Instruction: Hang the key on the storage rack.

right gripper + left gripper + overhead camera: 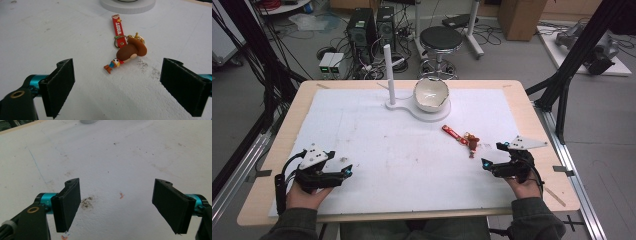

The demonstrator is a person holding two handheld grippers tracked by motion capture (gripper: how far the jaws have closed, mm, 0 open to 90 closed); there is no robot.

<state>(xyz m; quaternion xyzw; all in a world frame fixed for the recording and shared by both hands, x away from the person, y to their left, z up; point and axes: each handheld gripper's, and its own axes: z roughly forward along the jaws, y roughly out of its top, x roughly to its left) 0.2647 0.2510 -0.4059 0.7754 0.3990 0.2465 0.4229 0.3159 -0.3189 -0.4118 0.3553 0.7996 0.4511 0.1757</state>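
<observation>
Ahead of the right gripper [117, 85], just beyond its wide, empty jaws, the keychain [126, 51] lies flat on the white mat [402, 165], its red strap [118, 26] pointing away toward the stand [424, 111]. Bare mat lies on both sides of the keychain. The left gripper [116, 205], near the table's front edge, also stands wide with nothing between its jaws; open mat stretches ahead of it. Far beyond both, the stand carries a white bowl [431, 94] beside an upright post [388, 72]. Nothing stands between the right gripper and the keychain.
</observation>
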